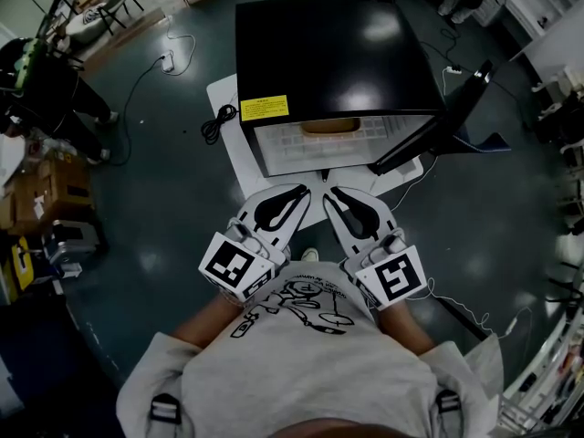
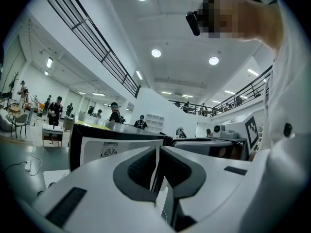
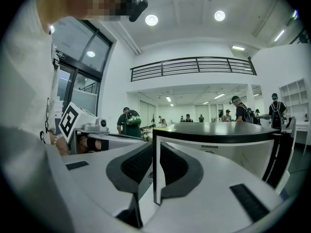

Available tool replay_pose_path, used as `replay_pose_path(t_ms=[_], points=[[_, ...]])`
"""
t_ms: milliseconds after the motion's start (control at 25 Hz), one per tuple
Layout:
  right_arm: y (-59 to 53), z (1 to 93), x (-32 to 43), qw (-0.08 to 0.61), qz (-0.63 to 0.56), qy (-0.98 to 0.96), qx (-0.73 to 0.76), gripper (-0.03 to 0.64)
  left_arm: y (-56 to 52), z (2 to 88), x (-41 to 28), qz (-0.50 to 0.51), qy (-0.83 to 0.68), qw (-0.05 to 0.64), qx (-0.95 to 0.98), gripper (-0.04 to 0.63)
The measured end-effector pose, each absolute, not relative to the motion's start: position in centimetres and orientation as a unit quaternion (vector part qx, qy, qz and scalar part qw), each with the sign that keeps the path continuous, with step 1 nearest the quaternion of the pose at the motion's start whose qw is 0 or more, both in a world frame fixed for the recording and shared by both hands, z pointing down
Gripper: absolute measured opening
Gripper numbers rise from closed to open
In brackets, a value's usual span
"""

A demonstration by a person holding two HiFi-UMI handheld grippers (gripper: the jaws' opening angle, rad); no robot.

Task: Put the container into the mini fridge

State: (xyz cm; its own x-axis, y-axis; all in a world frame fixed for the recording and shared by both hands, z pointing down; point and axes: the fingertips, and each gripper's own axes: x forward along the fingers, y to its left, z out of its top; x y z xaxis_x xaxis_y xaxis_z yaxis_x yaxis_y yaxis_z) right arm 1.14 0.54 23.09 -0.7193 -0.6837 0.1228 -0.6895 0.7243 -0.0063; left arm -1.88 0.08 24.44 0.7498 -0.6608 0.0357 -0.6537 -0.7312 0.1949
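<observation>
**Black fridge stands open, container seems to be inside already**

Black on top and white inside, the mini fridge (image 1: 328,53) stands on a pale board (image 1: 224,94) on the dark floor. Its door (image 1: 438,121) is swung out to the person's right side. On the white shelf, just under the front edge of the top, lies a tan, rounded thing. I take it for the container (image 1: 328,126), but only its front part shows, so I cannot say more about its shape.

Both tools are away from the fridge and close to the person's chest, tips pointing toward the open front. The left gripper (image 1: 297,192) has its jaws together and nothing is between the pads; its own view (image 2: 159,149) shows the same. The right gripper (image 1: 336,194) is drawn to a very narrow slit and it also holds nothing (image 3: 155,144).

In my judgement the main step is done: the container is in the compartment and neither gripper is on it. What remains, if the task wants it, is to push the door closed. The right gripper is nearer to the door for this.
</observation>
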Motion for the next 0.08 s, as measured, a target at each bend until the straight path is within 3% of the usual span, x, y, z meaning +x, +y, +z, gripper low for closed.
replay_pose_path(t_ms=[80], points=[[0.6, 22.93, 1.11, 0.05, 0.025, -0.927, 0.372, 0.063, 0.26, 24.43, -1.92, -0.017, -0.353, 0.098, 0.93, 0.037]])
